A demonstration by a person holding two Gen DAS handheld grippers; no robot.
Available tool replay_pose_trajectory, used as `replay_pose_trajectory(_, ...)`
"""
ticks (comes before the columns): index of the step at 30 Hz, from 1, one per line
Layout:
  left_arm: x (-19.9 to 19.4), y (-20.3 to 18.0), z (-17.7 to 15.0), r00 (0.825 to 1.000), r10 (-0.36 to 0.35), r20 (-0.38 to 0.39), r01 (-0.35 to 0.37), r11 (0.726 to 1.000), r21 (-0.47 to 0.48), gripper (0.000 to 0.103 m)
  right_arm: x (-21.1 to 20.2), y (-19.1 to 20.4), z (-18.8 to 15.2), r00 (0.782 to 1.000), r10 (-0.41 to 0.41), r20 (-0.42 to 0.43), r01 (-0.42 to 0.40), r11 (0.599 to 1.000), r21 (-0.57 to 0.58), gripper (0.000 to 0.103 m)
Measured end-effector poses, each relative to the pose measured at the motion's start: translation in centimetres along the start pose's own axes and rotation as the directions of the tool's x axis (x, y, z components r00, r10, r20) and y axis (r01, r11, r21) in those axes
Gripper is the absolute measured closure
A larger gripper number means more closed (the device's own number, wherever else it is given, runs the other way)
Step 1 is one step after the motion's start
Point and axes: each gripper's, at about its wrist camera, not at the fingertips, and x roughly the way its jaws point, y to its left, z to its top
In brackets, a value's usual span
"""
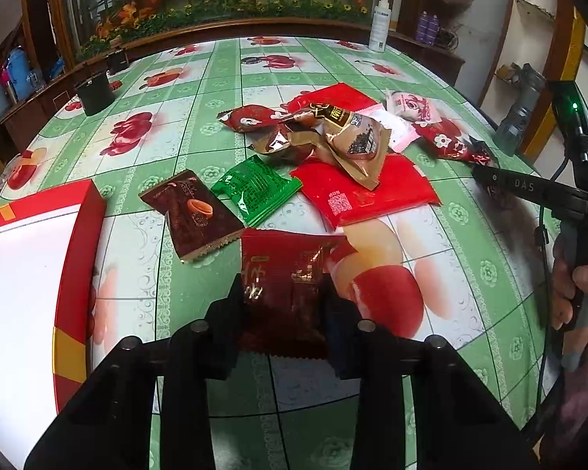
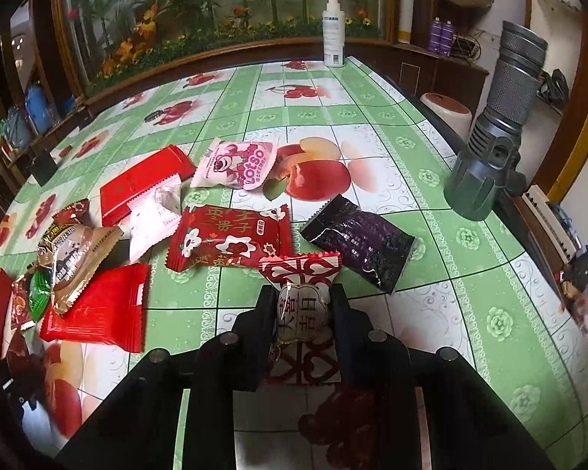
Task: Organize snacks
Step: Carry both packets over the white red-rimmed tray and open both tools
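Tablecloth (image 1: 200, 90): smooth, slightly sheeny plastic sheet, printed with green checks and fruit.
Dark red packet (image 1: 284, 286), lower centre of left view: glossy crinkled foil-like film, gold lettering catching light.
Brown packet (image 1: 194, 215): semi-gloss film, serrated end seam.
Green packet (image 1: 256, 194): shiny film.
Gold-brown packet (image 1: 352, 141), centre: metallic, heavily creased wrapper.
Red box (image 1: 80, 243), left edge: smooth card, satin red outside, matt white inside.
Red-and-white candy (image 2: 302, 305), lower centre of right view: glossy wrapper, crimped ends.
Black-purple packet (image 2: 358, 241): glossy wrinkled film.
Torch (image 2: 494, 125), right: dull grey metal, knurled rough grip.
White bottle (image 2: 334, 35), top: smooth plastic.
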Motion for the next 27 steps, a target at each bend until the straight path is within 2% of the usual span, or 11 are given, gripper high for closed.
replay_pose_trajectory(2, -0.3, 0.2, -0.3, 1.0, -0.021, -0.004, 0.021, 1.0, -0.014, 0.072, -0.3, -0.4, -0.2, 0.999, 0.049, 0.005, -0.049, 0.998, 0.032, 0.077)
replay_pose_trajectory(4, -0.9, 0.3, -0.7, 0.999, -0.038, -0.002, 0.038, 0.999, -0.023, 0.072, -0.5, -0.7, -0.3, 0.989, 0.146, 0.004, -0.146, 0.987, 0.062, 0.077)
replay_pose_trajectory(8, -2.8, 0.5, -1.4, 0.997, -0.069, 0.025, 0.07, 0.997, -0.033, 0.072, -1.5, -0.1, -0.5, 0.969, 0.246, 0.038, -0.247, 0.968, 0.049, 0.077)
replay_pose_trajectory(12, -5.3, 0.7, -1.9, 0.995, -0.064, 0.075, 0.067, 0.997, -0.033, 0.072, -3.9, 1.8, -0.8, 0.919, 0.38, 0.105, -0.378, 0.925, -0.037, 0.077)
replay_pose_trajectory(16, -8.1, 1.7, -2.6, 0.987, -0.016, 0.161, 0.025, 0.998, -0.053, 0.072, -6.5, 5.1, -2.0, 0.859, 0.488, 0.152, -0.466, 0.87, -0.161, 0.077)
replay_pose_trajectory(18, -9.4, 2.4, -3.0, 0.978, 0.031, 0.206, -0.016, 0.997, -0.073, 0.072, -7.1, 7.0, -2.6, 0.843, 0.517, 0.148, -0.486, 0.85, -0.201, 0.078)
replay_pose_trajectory(20, -10.4, 3.6, -3.4, 0.969, 0.082, 0.232, -0.06, 0.993, -0.099, 0.072, -7.4, 8.7, -3.0, 0.837, 0.532, 0.13, -0.496, 0.837, -0.229, 0.078)
replay_pose_trajectory(23, -11.3, 6.1, -4.1, 0.961, 0.15, 0.232, -0.117, 0.981, -0.153, 0.072, -7.6, 11.8, -3.8, 0.819, 0.568, 0.075, -0.536, 0.806, -0.253, 0.078)
replay_pose_trajectory(27, -11.4, 9.5, -4.9, 0.946, 0.253, 0.201, -0.209, 0.954, -0.216, 0.072, -8.3, 17.1, -5.3, 0.761, 0.649, 0.003, -0.624, 0.734, -0.268, 0.078)
